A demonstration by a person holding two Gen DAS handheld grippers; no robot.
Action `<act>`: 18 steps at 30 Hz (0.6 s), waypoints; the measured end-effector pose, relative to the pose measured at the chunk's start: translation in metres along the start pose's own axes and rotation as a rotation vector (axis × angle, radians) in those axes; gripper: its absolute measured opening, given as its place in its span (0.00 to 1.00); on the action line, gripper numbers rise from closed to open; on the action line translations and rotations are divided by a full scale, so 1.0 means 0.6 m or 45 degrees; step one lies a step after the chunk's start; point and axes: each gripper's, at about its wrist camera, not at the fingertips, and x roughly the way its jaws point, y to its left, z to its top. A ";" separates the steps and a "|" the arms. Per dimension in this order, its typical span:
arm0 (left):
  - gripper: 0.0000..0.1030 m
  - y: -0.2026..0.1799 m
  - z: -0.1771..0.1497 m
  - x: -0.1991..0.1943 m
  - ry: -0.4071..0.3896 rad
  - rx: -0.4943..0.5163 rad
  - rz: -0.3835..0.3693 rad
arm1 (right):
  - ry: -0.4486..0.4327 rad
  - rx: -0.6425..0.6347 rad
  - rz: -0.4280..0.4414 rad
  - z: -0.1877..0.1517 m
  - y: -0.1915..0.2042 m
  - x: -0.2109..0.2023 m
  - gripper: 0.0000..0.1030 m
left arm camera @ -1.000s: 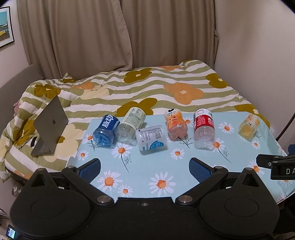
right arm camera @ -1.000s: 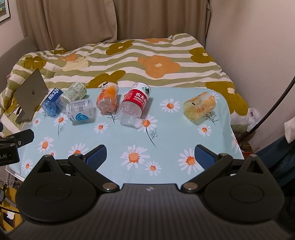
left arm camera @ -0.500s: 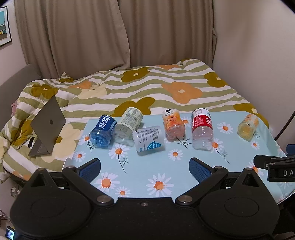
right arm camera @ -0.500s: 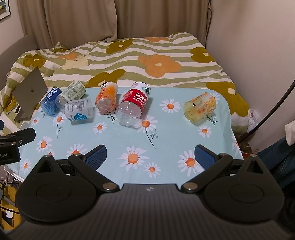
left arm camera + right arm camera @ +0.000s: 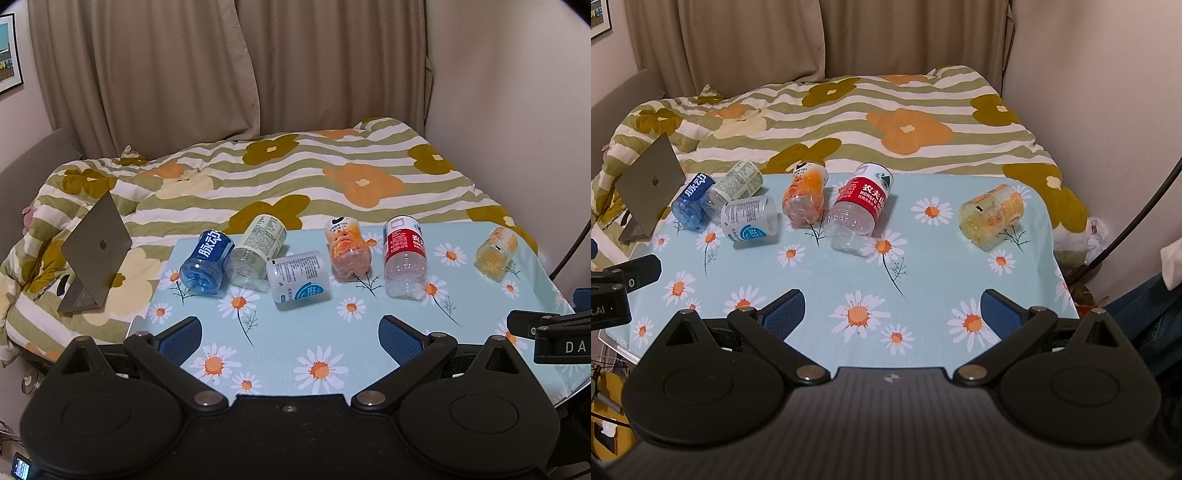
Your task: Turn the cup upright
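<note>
Several cut-bottle cups lie on their sides on a daisy-print table (image 5: 295,354). From the left they are a blue one (image 5: 207,266) (image 5: 691,203), a cream-label one (image 5: 255,251) (image 5: 733,190), a white-and-blue one (image 5: 298,281) (image 5: 750,218), an orange one (image 5: 347,248) (image 5: 805,197), a red-label one (image 5: 404,254) (image 5: 860,207) and a yellow one (image 5: 496,252) (image 5: 991,215) apart at the right. My left gripper (image 5: 290,328) is open and empty above the table's near edge. My right gripper (image 5: 892,308) is open and empty, also short of the cups.
A bed with a striped flower quilt (image 5: 295,173) lies behind the table. An open laptop (image 5: 94,251) stands on the quilt at the left. Curtains and a wall close the back and right. The right gripper's side (image 5: 554,336) shows at the right edge of the left wrist view.
Both grippers have drawn back and risen slightly, so the cups look a little farther off. The cups have not moved. Both grippers stay open.
</note>
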 end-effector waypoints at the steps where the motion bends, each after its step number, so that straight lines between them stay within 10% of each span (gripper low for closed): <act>1: 1.00 -0.001 0.000 0.001 -0.001 0.002 -0.001 | 0.000 0.000 -0.001 0.000 0.000 0.000 1.00; 18: 1.00 0.011 -0.006 -0.012 -0.015 -0.006 0.004 | -0.003 -0.003 0.002 0.003 0.002 -0.001 1.00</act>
